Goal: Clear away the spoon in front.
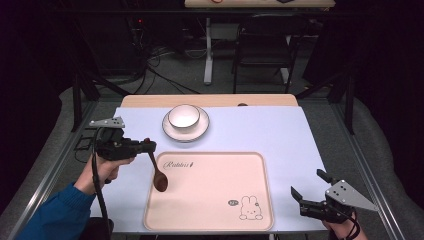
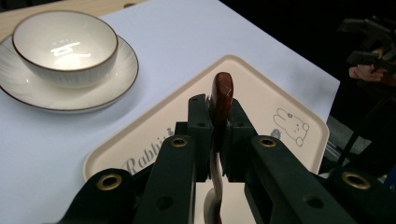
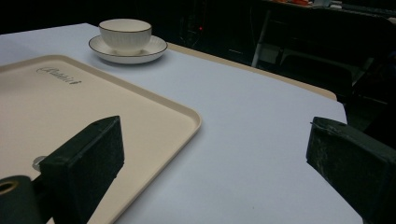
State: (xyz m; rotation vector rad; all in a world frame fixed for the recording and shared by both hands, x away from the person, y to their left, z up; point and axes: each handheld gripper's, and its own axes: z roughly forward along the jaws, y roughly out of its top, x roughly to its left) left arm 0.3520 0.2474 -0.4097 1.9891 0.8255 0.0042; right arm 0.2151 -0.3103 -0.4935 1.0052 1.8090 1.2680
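Left claw (image 1: 148, 146) clamped on the wooden spoon (image 1: 158, 175), bowl end hanging at the left edge of the tray (image 1: 210, 220). Right claw (image 1: 309, 187) wide, holding nothing, by the worktop's near right corner. Best lowered slowly, laid flat, then released.

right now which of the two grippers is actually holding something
The left gripper, its jaws clamped on the handle of the brown wooden spoon over the tray. The right gripper sits open with nothing between its jaws.

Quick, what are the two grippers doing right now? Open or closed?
Left gripper: closed on the wooden spoon, above the tray.
Right gripper: open, holding nothing.
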